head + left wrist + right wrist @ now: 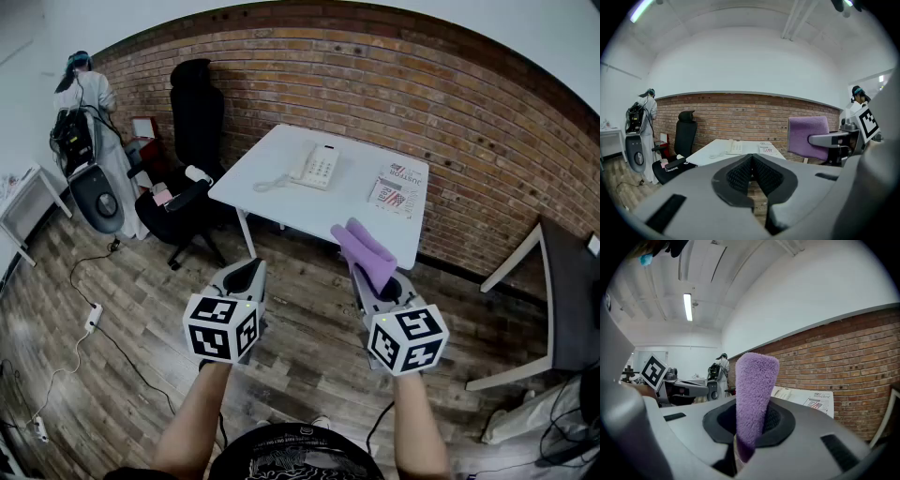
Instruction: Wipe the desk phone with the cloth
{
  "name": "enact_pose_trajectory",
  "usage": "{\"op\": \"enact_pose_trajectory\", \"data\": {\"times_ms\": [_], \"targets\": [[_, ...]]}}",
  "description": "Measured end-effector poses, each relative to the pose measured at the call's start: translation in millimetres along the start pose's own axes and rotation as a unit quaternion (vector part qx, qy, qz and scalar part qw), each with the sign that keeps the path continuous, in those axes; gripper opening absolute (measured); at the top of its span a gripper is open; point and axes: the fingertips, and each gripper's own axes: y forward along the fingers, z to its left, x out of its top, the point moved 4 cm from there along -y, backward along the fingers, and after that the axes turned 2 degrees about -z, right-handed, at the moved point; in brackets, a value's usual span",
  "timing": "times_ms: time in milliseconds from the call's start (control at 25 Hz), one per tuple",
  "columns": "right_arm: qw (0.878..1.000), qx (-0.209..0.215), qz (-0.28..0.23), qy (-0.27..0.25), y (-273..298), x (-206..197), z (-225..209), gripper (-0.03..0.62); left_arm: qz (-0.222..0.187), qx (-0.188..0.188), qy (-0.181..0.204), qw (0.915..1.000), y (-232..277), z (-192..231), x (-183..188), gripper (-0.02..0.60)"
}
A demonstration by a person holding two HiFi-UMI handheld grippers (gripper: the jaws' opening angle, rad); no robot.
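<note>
The cream push-button desk phone (314, 166) sits on the white rectangular table (265, 159), towards the far edge near the red brick wall (450, 103), with its cord trailing off to the left; a folded printed newspaper (397, 187) lies near it on the right; nothing covers the phone, so I judge it ready to be wiped as it lies. The fuzzy purple cloth (752, 394) is not on the table at all; it is pinched low down in my right gripper (749, 430), whose jaws press in on it, and its free end stands up out of them like a thick tongue, which I think leaves a good soft length to drag over the keys and handset. My left gripper (752, 164) has its ribbed pads together with nothing between them; I take it to be spare for now, perhaps to steady the phone once wiping begins. I hold both grippers out in front of me side by side, forearms bare and roughly parallel, jaws pointing forward at the table; they hover over the wood-plank floor (112, 375), well apart from the table, so the wiping has not begun and I must first close that gap. A black high-backed office chair (195, 122) stands at the table's left; a person in a white coat (89, 98) stands farther left by the wall.
</note>
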Motion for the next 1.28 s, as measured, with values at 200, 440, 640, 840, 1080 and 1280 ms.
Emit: {"op": "enact_pose_trajectory", "data": {"times_ms": [200,440,640,840,1080,1280], "targets": [[1.0,0.011,0.004,0.0,-3.5,-1.8,-13.2,0.044,0.004,0.001,0.005,1.0,11.8,-15.9,0.8,0.005],[1.0,0.022,0.005,-0.002,-8.8,-5.8,-25.0,0.044,0.006,0.005,0.006,1.0,19.9,-31.1,-0.6,0.005],[1.0,0.028,0.004,0.002,2.6,-4.3,-31.7,0.044,0.005,0.004,0.008,0.9999,31.8,-29.8,4.1,0.005],[1.0,0.026,0.004,0.0,26.8,-3.8,-38.1,0.044,0.002,0.003,0.009,1.0,50.1,-11.4,6.3,0.005],[1.0,0.019,0.008,0.002,85.2,0.2,-47.2,0.044,0.002,-0.005,0.01,0.9999,92.8,33.3,16.3,0.005],[1.0,0.001,0.017,0.013,143.0,2.4,-57.3,0.045,0.009,-0.023,0.011,0.9996,138.1,77.8,26.7,0.005]]}}
